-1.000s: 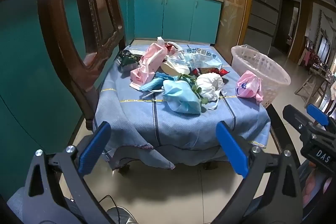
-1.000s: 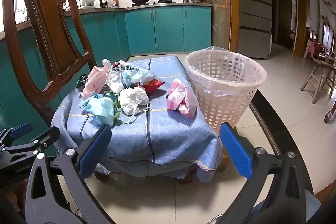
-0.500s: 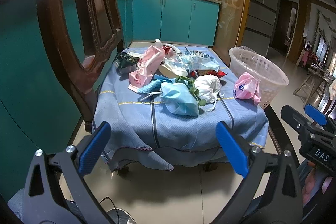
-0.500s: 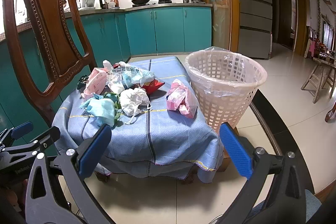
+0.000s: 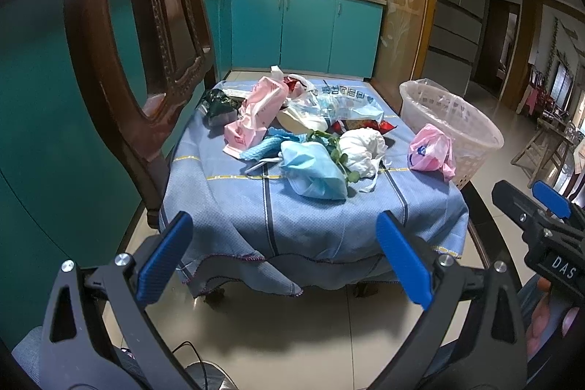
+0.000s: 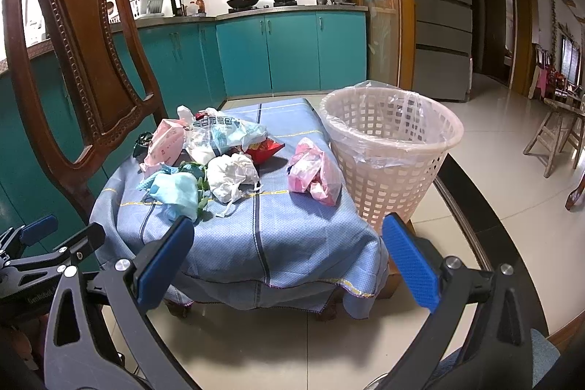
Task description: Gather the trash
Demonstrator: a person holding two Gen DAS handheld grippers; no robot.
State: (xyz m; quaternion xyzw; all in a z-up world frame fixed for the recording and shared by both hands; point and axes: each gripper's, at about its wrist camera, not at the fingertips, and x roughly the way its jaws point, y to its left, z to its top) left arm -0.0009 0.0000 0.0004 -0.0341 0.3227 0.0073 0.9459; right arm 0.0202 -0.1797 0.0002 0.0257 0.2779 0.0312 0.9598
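Observation:
A low table under a blue cloth [image 5: 310,218] [image 6: 270,225] carries a heap of trash: a light blue mask [image 5: 314,167] [image 6: 175,189], a crumpled white bag [image 5: 362,148] [image 6: 232,174], pink packaging [image 5: 256,112] [image 6: 164,143], a red wrapper [image 6: 265,147] and a clear printed bag [image 5: 340,101]. A pink bag [image 5: 431,152] [image 6: 316,170] lies apart near the right edge. A white lattice bin [image 5: 453,130] [image 6: 391,148] with a plastic liner stands right of the table. My left gripper [image 5: 285,258] and right gripper [image 6: 285,254] both hang open before the table's near edge, holding nothing.
A carved wooden chair [image 5: 139,61] [image 6: 80,61] stands at the table's left. Teal kitchen cabinets [image 5: 303,31] line the back wall. Tiled floor [image 6: 512,207] stretches right of the bin, with wooden stools [image 6: 555,137] further off.
Both grippers stay open. The left wrist view has shifted slightly, so the table appears a little higher and farther; the trash has not moved.

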